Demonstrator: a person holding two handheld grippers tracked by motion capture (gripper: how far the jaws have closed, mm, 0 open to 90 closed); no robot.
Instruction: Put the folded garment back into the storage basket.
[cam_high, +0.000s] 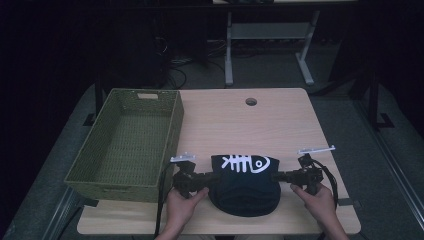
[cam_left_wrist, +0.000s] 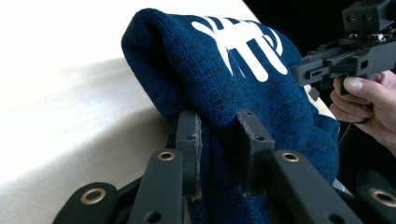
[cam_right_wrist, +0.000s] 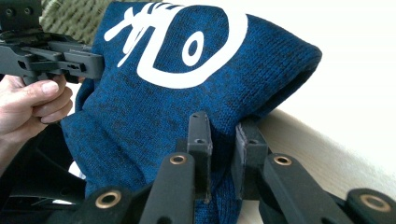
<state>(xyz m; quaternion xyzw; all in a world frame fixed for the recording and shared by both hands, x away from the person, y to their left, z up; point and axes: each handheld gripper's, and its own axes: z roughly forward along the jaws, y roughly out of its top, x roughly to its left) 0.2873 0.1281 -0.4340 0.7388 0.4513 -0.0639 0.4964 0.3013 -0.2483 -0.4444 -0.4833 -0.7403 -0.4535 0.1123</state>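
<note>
Both grippers, left (cam_high: 212, 176) and right (cam_high: 276, 175), are clamped on the hat (cam_high: 245, 184) at lower centre, beside the basket (cam_high: 80, 170).

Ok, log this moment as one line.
left gripper: shut on beanie | right gripper: shut on beanie | beanie: on table | basket: empty

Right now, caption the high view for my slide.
Two hand-held grippers, left and right, pinch a navy beanie beside a green basket.
</note>
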